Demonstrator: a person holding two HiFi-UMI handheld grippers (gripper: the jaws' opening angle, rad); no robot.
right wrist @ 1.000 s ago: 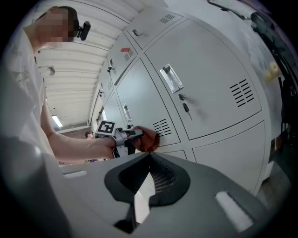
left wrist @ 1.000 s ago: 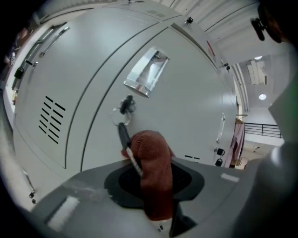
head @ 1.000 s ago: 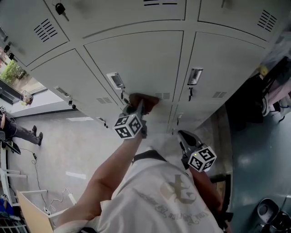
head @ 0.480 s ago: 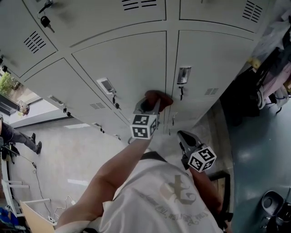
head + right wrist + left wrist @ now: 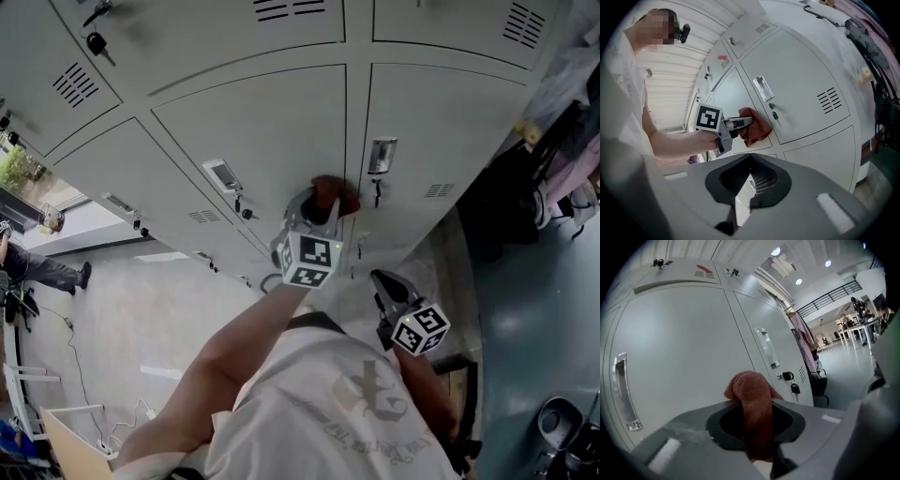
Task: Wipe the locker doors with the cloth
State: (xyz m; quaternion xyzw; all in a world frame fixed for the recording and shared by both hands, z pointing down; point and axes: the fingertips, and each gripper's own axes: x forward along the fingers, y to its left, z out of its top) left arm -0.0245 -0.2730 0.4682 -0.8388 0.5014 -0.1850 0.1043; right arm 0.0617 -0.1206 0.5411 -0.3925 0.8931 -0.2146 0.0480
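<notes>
A rust-red cloth (image 5: 332, 192) is pressed against the grey locker door (image 5: 272, 131), low on it and close to the seam with the neighbouring door (image 5: 441, 112). My left gripper (image 5: 319, 214) is shut on the cloth; in the left gripper view the cloth (image 5: 751, 386) bulges out between the jaws of the left gripper (image 5: 753, 404), just in front of the door (image 5: 679, 348). My right gripper (image 5: 382, 284) hangs lower, away from the lockers, shut with nothing in it. In the right gripper view the cloth (image 5: 754, 126) touches the door ahead of the right gripper (image 5: 750, 161).
Recessed handles (image 5: 380, 155) and keys in locks (image 5: 246, 213) dot the doors. Bags and clothes (image 5: 562, 141) hang to the right of the lockers. A dark round bin (image 5: 555, 427) stands on the floor at lower right. A person (image 5: 37, 270) stands far off to the left.
My left gripper has slid the cloth rightward across the door, from near the left handle toward the seam by the right door. The right gripper has hardly moved.
</notes>
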